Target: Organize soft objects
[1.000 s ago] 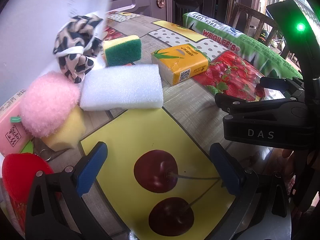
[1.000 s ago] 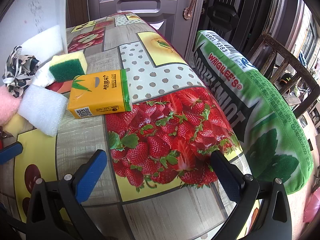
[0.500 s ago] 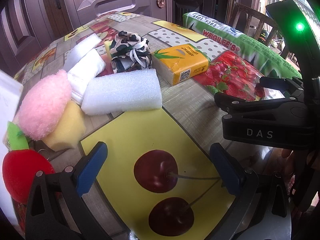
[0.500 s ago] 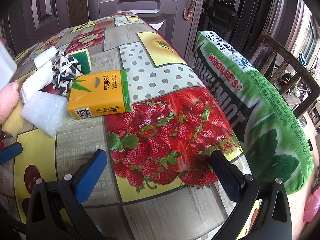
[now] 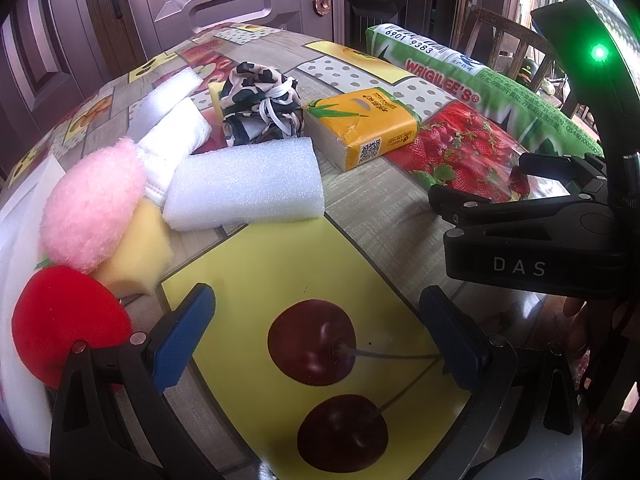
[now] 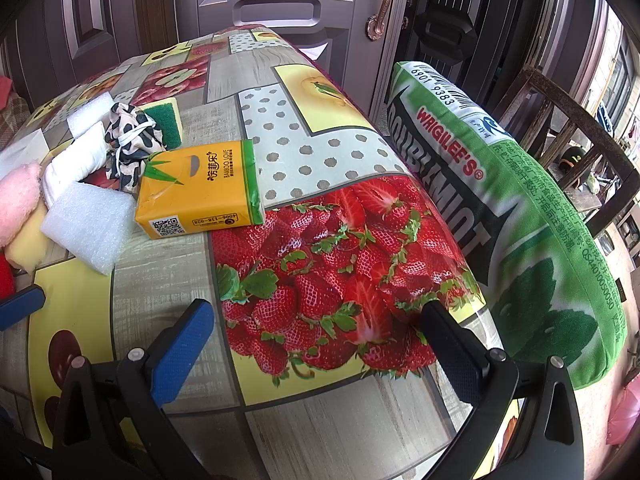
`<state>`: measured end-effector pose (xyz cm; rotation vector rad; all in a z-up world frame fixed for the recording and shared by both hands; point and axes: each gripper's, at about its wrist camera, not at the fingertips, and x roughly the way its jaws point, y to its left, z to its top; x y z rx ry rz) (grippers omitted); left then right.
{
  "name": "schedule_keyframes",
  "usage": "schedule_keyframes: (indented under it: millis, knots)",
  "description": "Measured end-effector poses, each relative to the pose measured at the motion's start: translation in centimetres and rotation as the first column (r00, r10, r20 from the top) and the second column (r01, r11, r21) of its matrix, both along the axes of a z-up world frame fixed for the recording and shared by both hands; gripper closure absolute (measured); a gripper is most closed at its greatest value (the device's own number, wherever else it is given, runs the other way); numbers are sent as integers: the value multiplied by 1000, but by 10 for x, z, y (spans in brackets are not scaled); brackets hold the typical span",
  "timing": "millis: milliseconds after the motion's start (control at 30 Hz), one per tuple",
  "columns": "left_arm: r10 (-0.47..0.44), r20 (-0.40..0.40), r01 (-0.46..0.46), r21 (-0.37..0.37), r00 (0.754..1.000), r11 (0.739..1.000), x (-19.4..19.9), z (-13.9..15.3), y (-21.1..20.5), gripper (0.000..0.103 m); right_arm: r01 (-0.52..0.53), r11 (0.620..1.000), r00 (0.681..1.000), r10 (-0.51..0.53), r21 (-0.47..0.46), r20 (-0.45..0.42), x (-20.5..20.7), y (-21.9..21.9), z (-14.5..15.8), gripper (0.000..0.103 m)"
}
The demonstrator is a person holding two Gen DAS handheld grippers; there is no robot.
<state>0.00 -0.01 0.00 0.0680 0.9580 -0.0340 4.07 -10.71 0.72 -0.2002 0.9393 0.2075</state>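
Soft things lie in a cluster on the fruit-print table (image 5: 380, 216). A white foam block (image 5: 244, 184) sits in the middle. To its left are a pink fluffy ball (image 5: 92, 204), a yellow sponge (image 5: 136, 252) and a red plush (image 5: 64, 320). Behind it lie a leopard-print cloth (image 5: 260, 104), a rolled white cloth (image 5: 176, 132) and a yellow tissue pack (image 5: 360, 128). My left gripper (image 5: 320, 332) is open over the cherry print, holding nothing. My right gripper (image 6: 320, 332) is open above the strawberry print, short of the tissue pack (image 6: 200, 188) and the leopard cloth (image 6: 134, 140).
A long green printed pillow (image 6: 500, 208) runs along the table's right edge, with a wooden chair (image 6: 568, 120) behind it. A green scouring sponge (image 6: 164, 120) peeks from behind the leopard cloth. A white sheet-like thing (image 5: 16, 240) stands at the far left. Doors close off the back.
The white sheet pulled back to the far left, uncovering the white rolls. The leopard cloth moved right and now lies over the green sponge beside the tissue pack. Both grippers held still.
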Motion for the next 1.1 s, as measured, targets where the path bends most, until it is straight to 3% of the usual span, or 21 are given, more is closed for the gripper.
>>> schedule_keyframes:
  millis: [933,1033,1100]
  knots:
    - [20,-2,-20,1,1000,1000,0,0,-1,1,0,1000,1000,0,1,1,0,1,0,0]
    - [-78,-56,77,-24,995,997,-8,3,-4,1,-17,1000,1000,17,16,-11,-1,-4,4,0]
    - [-144,-63,134,-142,988,981,-18,14,-7,1,-39,999,999,40,32,-27,-3,-9,7,0]
